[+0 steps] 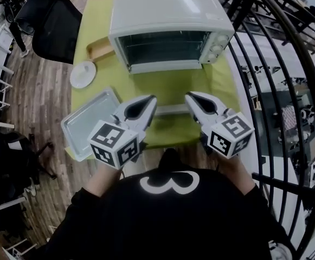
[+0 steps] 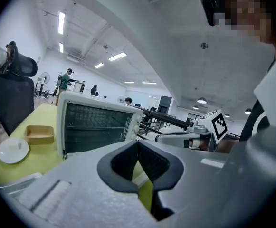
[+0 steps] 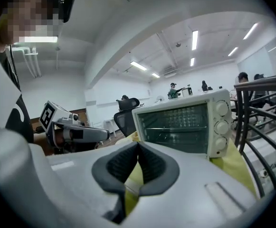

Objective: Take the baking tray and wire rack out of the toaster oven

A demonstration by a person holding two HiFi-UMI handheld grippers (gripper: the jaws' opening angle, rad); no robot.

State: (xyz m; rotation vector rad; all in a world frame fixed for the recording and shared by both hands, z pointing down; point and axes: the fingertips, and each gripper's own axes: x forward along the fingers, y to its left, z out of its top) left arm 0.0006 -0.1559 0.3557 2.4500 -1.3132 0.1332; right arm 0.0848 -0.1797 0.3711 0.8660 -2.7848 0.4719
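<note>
The baking tray [image 1: 87, 124] lies empty on the green surface [image 1: 173, 88] at the middle left of the head view, outside the toaster oven [image 1: 165, 23]. The oven stands at the top centre with its glass front toward me. Thin bars [image 3: 176, 120] show behind the glass; whether they are the wire rack I cannot tell. My left gripper [image 1: 150, 102] and right gripper [image 1: 191, 98] hover side by side before the oven. The fingers [image 2: 152, 163] of both are closed together, with nothing between them. A white dish [image 1: 83, 73] and a tan box [image 1: 99, 49] sit left of the oven.
</note>
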